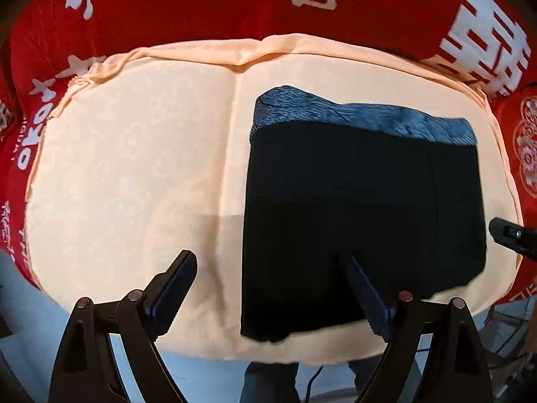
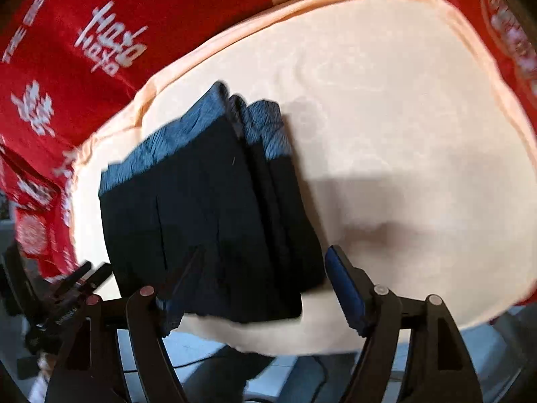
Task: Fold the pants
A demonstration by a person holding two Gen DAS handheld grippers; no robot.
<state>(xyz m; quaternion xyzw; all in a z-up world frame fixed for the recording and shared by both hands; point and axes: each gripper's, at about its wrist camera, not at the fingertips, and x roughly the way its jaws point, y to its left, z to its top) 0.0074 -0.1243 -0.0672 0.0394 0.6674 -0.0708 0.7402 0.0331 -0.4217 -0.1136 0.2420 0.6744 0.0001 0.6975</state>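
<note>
The dark pants lie folded into a compact rectangle on the peach cloth, with the blue-grey waistband at the far edge. In the right wrist view the pants show stacked folded layers. My left gripper is open and empty, hovering above the pants' near left edge. My right gripper is open and empty above the pants' near edge. The right gripper's tip also shows in the left wrist view at the pants' right side.
The peach cloth covers a table laid with a red cloth with white characters. The table's near edge and the floor lie close below the grippers. The other gripper's body shows at the left.
</note>
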